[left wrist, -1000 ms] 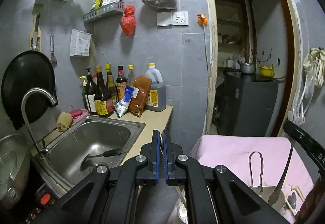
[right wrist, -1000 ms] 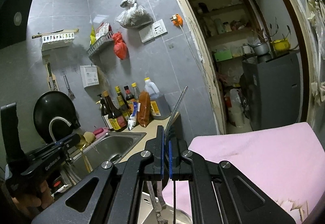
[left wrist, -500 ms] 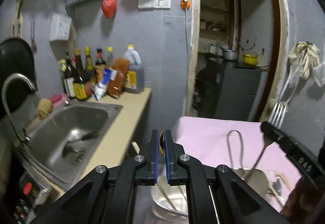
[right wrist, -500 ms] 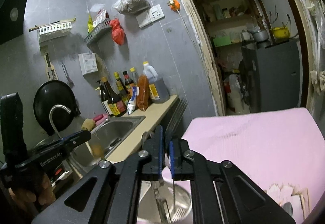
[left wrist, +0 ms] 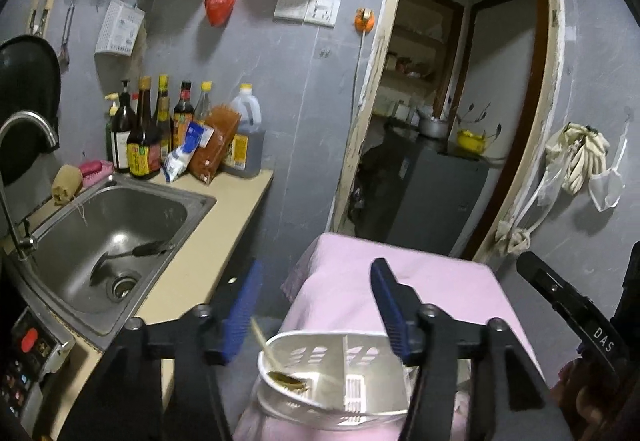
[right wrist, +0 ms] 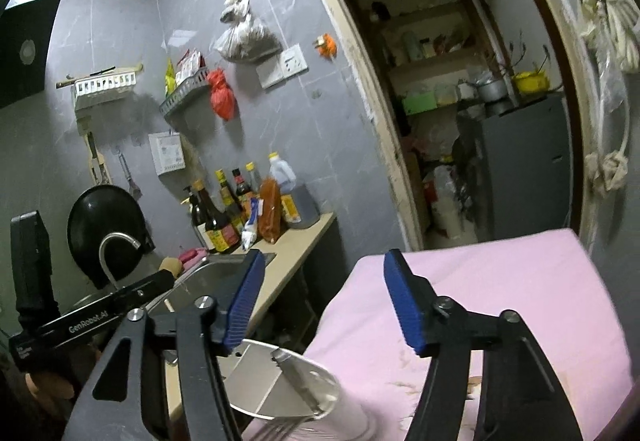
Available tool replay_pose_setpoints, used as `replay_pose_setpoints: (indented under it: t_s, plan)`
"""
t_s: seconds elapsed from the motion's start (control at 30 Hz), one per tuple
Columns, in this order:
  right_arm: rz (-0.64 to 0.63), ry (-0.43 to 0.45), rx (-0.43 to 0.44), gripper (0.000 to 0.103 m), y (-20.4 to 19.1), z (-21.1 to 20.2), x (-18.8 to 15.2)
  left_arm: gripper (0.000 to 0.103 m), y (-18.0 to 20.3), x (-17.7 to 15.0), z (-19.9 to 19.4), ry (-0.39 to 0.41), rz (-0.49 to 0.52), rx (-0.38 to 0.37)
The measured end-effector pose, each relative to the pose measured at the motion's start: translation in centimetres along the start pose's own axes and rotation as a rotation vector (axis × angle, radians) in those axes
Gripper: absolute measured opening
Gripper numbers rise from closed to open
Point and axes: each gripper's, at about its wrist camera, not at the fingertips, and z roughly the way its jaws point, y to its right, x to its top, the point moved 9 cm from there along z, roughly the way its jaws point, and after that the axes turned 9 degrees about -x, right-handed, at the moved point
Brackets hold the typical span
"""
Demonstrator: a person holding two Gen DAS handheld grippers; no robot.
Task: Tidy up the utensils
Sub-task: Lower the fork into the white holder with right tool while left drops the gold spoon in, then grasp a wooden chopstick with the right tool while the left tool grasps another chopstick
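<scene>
A white slotted utensil holder (left wrist: 332, 377) stands on the pink-covered table, split by a divider. A gold spoon (left wrist: 286, 379) lies tilted in its left compartment, handle pointing up-left. My left gripper (left wrist: 316, 301) is open and empty above the holder. In the right wrist view the holder (right wrist: 296, 389) sits low between the fingers. A fork (right wrist: 292, 385) leans in it with its handle up and its tines low at the frame's bottom edge. My right gripper (right wrist: 324, 301) is open and empty above it.
The pink-covered table (left wrist: 400, 293) stands right of a beige counter (left wrist: 208, 241) with a steel sink (left wrist: 108, 237) holding a dark ladle. Sauce bottles (left wrist: 160, 129) line the wall. A doorway (left wrist: 448, 121) opens behind. The other gripper's body (left wrist: 572, 313) is at right.
Both grippers have opened. The spoon left the left gripper and the fork left the right gripper; both now rest in the white holder. The cameras tilted down toward the holder.
</scene>
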Motion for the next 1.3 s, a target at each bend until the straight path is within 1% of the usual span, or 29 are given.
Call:
replay_pose_setpoints:
  t_s: [0.1, 0.17, 0.23, 0.27, 0.3, 0.33, 0.37, 0.4, 0.47, 0.53, 0.8, 0.93, 1.1, 1.3]
  plan:
    - [-0.007, 0.028, -0.029, 0.07, 1.0, -1.6, 1.2, 0.062, 1.3, 0.6, -0.6, 0.02, 0.004, -0.016]
    - [-0.019, 0.05, -0.059, 0.077, 1.9, -3.0, 2.0, 0.072, 2.1, 0.9, -1.0, 0.036, 0.005, -0.027]
    - [-0.028, 0.065, -0.081, 0.085, 2.6, -4.0, 2.8, 0.077, 3.2, 1.3, -1.4, 0.061, 0.008, -0.037]
    - [-0.034, 0.074, -0.097, 0.087, 3.2, -4.7, 3.1, 0.079, 3.7, 1.4, -1.6, 0.068, 0.01, -0.043]
    - [-0.039, 0.081, -0.109, 0.091, 3.6, -5.2, 3.5, 0.081, 4.3, 1.5, -1.7, 0.076, 0.013, -0.05]
    - [-0.044, 0.085, -0.121, 0.097, 4.1, -5.7, 3.8, 0.086, 5.0, 1.6, -1.9, 0.083, 0.017, -0.054]
    - [-0.051, 0.092, -0.139, 0.099, 4.7, -6.3, 4.0, 0.09, 5.5, 1.6, -2.0, 0.09, 0.02, -0.056]
    - [-0.056, 0.097, -0.153, 0.1, 5.3, -6.9, 4.4, 0.092, 6.2, 1.7, -2.1, 0.101, 0.026, -0.058]
    - [-0.066, 0.101, -0.181, 0.101, 6.6, -7.8, 4.7, 0.099, 7.3, 1.7, -2.3, 0.114, 0.036, -0.064]
    - [-0.074, 0.098, -0.202, 0.101, 7.8, -8.6, 5.0, 0.101, 8.7, 1.5, -2.3, 0.124, 0.049, -0.073]
    - [-0.075, 0.092, -0.284, 0.101, 13.7, -11.7, 5.5, 0.102, 13.4, -0.3, -1.9, 0.121, 0.072, -0.106]
    - [-0.069, 0.085, -0.313, 0.101, 16.5, -12.6, 5.4, 0.102, 15.8, -1.9, -1.5, 0.1, 0.086, -0.116]
    - [-0.06, 0.063, -0.336, 0.101, 19.6, -13.0, 5.0, 0.102, 18.0, -4.0, -0.8, 0.066, 0.085, -0.116]
    - [-0.057, 0.015, -0.368, 0.101, 22.8, -12.5, 3.2, 0.102, 20.0, -7.0, 0.6, 0.012, 0.083, -0.108]
